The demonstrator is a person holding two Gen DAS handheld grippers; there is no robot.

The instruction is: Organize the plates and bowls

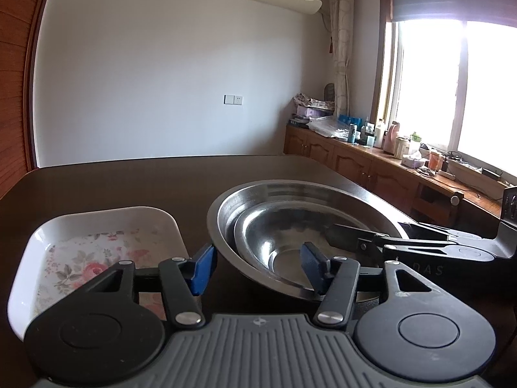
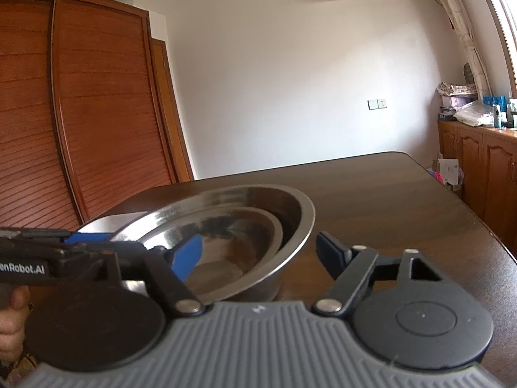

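dark wood table (image 1: 129, 187) in a white-walled room; a small steel bowl (image 1: 290, 236) nests inside the large steel bowl (image 1: 226, 207), beside a floral white dish (image 1: 106, 226). my left gripper (image 1: 257, 266) and right gripper (image 2: 258, 252) gape wide, straddling the bowls' rims.

We note a dark brown, glossy surface (image 1: 129, 187) with rounded far corners, reflecting window light along its right side. Directly on it lie two items. At the left sits a white rectangular dish (image 1: 106, 226) with a floral pattern on its floor (pink roses, grey-green leaves). Just beside it, to the right, stands a large steel bowl (image 1: 290, 194); a smaller steel bowl (image 1: 278, 245) is nested inside it, tilted against the near wall. We see the far half of the surface bare.
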